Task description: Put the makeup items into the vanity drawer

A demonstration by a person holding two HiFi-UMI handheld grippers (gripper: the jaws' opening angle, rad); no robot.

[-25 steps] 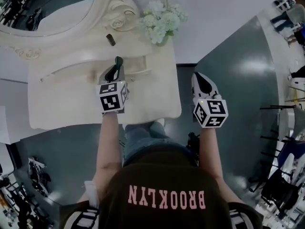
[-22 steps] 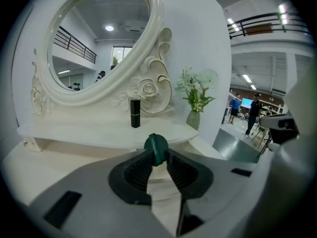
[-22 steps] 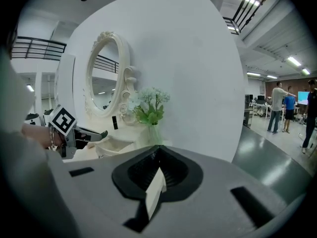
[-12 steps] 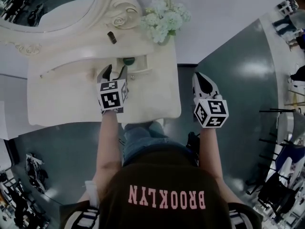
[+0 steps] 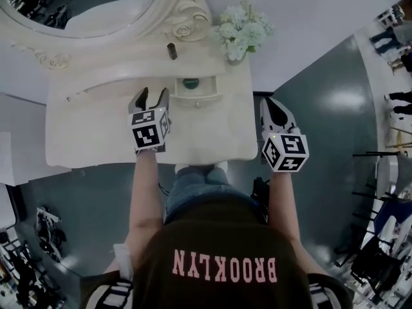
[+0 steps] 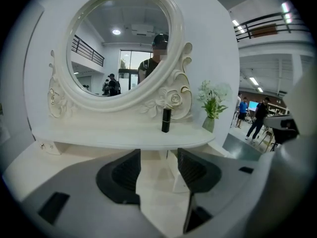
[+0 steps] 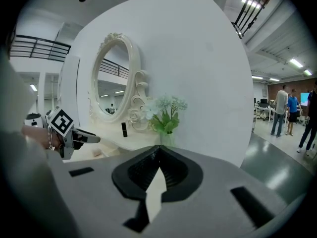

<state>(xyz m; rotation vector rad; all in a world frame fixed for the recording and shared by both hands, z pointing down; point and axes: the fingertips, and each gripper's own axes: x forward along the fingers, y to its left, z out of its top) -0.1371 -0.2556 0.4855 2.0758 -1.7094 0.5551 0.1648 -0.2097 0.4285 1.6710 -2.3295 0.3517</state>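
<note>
- The left tongs (image 5: 149, 98) are released: the jaws have just been opening and stand wide apart with nothing between them, over the table top (image 5: 96, 134).
- The right tongs (image 5: 275, 110) are clenched on nothing and hang off the right edge of the table, away from the work.
- A dark round pot (image 5: 191, 82) already lies inside the open drawer (image 5: 196, 99), just to the right of the left tongs and clear of them.
- The item left out is a dark tube (image 5: 172, 50). It stands upright on the raised shelf (image 5: 129, 66) at the foot of the mirror frame (image 5: 187, 18).
- The step in hand looks like going for that tube with the left tongs.
- From the left tongs the tube sits straight ahead and higher, lined up with the gap between the jaws but apart from them, with the shelf edge between.
- To do it well, keep the jaws wide and raise the tongs to shelf level before moving in, so the lower body does not strike the shelf edge.
- Bring one jaw to each side of the tube and close on its middle. A grip near the top may tip it against the frame.
- It is slim and light, so a nudge from one jaw could topple it; approach squarely.
- Lift it clear of the shelf, then carry it right and down over the drawer, away from the flowers (image 5: 241, 31).
- Let go low, beside the pot rather than on it.
</note>
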